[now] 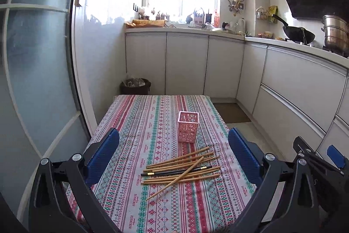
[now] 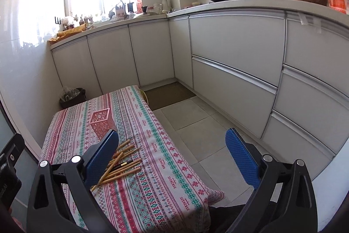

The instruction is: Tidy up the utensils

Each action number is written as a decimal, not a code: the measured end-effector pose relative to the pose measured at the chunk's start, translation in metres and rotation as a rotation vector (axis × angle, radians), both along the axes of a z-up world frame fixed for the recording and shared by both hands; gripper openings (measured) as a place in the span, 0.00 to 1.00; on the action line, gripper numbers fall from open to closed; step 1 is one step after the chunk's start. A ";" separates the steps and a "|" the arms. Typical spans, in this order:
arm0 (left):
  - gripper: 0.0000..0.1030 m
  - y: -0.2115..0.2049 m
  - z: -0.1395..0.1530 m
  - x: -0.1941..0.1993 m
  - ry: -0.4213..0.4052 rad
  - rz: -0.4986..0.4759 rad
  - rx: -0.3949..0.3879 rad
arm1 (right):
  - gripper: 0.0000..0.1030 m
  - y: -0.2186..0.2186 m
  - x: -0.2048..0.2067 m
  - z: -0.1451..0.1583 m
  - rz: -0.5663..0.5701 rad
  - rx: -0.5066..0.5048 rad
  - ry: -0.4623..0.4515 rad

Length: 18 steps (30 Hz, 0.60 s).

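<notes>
A: Left wrist view, progress entry. What are you logging?

B: I am holding the left gripper (image 1: 173, 152) with its jaws spread wide and grasping nothing, hovering above the chopstick pile (image 1: 182, 169) on the patterned tablecloth (image 1: 135, 123). I am judging the task as not yet begun: the pink perforated holder (image 1: 188, 126) is standing upright just beyond the pile, and I am seeing nothing sticking out of it.

A: Count?

B: One holder. Chopsticks: I am counting roughly ten bamboo-coloured ones and one or two black ones with gold bands; the overlap is making an exact count impossible.

A: Right wrist view?

B: I am keeping the right gripper (image 2: 172, 154) released too, empty, mostly over the tiled floor (image 2: 196, 123) beside the table. Its left finger is hiding part of the pile (image 2: 124, 163), so I am counting only some eight sticks here. Every stick is awaiting transfer.
</notes>
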<state>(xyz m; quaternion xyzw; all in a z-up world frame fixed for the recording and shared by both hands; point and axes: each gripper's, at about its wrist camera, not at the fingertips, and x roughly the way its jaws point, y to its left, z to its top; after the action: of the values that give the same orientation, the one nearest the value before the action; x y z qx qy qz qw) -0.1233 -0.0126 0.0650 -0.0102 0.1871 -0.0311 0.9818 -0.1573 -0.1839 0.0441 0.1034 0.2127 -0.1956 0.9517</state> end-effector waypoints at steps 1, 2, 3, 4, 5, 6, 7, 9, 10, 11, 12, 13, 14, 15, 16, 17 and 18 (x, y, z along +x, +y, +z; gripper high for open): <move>0.93 0.001 0.007 -0.005 -0.018 0.000 -0.004 | 0.93 0.001 -0.005 0.006 0.001 0.000 -0.014; 0.93 0.001 0.014 -0.009 -0.038 0.003 -0.006 | 0.93 0.002 -0.010 0.012 0.002 0.002 -0.028; 0.93 0.002 0.020 -0.013 -0.058 0.005 -0.009 | 0.93 0.002 -0.015 0.018 0.004 0.005 -0.044; 0.93 0.003 0.026 -0.017 -0.074 0.004 -0.014 | 0.93 0.003 -0.019 0.023 0.003 0.007 -0.060; 0.93 0.002 0.030 -0.021 -0.087 0.003 -0.020 | 0.93 0.003 -0.023 0.028 0.003 0.009 -0.074; 0.93 0.002 0.034 -0.025 -0.099 0.003 -0.023 | 0.93 0.004 -0.027 0.033 0.004 0.011 -0.085; 0.93 0.001 0.037 -0.028 -0.109 0.003 -0.024 | 0.93 0.004 -0.030 0.037 0.005 0.015 -0.096; 0.93 -0.001 0.042 -0.034 -0.123 -0.001 -0.022 | 0.93 0.004 -0.036 0.044 0.004 0.021 -0.113; 0.93 -0.001 0.044 -0.037 -0.131 -0.002 -0.023 | 0.93 0.005 -0.039 0.048 0.004 0.021 -0.120; 0.93 -0.001 0.046 -0.041 -0.138 -0.002 -0.024 | 0.93 0.005 -0.041 0.050 0.005 0.021 -0.126; 0.93 -0.001 0.047 -0.043 -0.142 -0.003 -0.025 | 0.93 0.005 -0.043 0.052 0.004 0.023 -0.130; 0.93 -0.001 0.049 -0.045 -0.147 -0.004 -0.027 | 0.93 0.005 -0.045 0.053 0.004 0.025 -0.133; 0.93 -0.001 0.050 -0.047 -0.153 -0.005 -0.028 | 0.93 0.005 -0.046 0.055 0.004 0.028 -0.136; 0.93 -0.001 0.052 -0.049 -0.158 -0.006 -0.029 | 0.93 0.005 -0.048 0.056 0.005 0.030 -0.139; 0.93 -0.001 0.053 -0.051 -0.164 -0.006 -0.030 | 0.93 0.005 -0.049 0.057 0.004 0.030 -0.143; 0.93 -0.001 0.054 -0.053 -0.169 -0.006 -0.032 | 0.93 0.005 -0.050 0.059 0.004 0.030 -0.148; 0.93 -0.001 0.056 -0.054 -0.174 -0.006 -0.032 | 0.93 0.005 -0.052 0.060 0.005 0.031 -0.152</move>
<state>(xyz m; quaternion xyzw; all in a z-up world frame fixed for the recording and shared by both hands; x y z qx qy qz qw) -0.1776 -0.0132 0.1209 -0.0228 0.1006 -0.0380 0.9939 -0.2092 -0.1791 0.1042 0.1321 0.1429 -0.1814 0.9640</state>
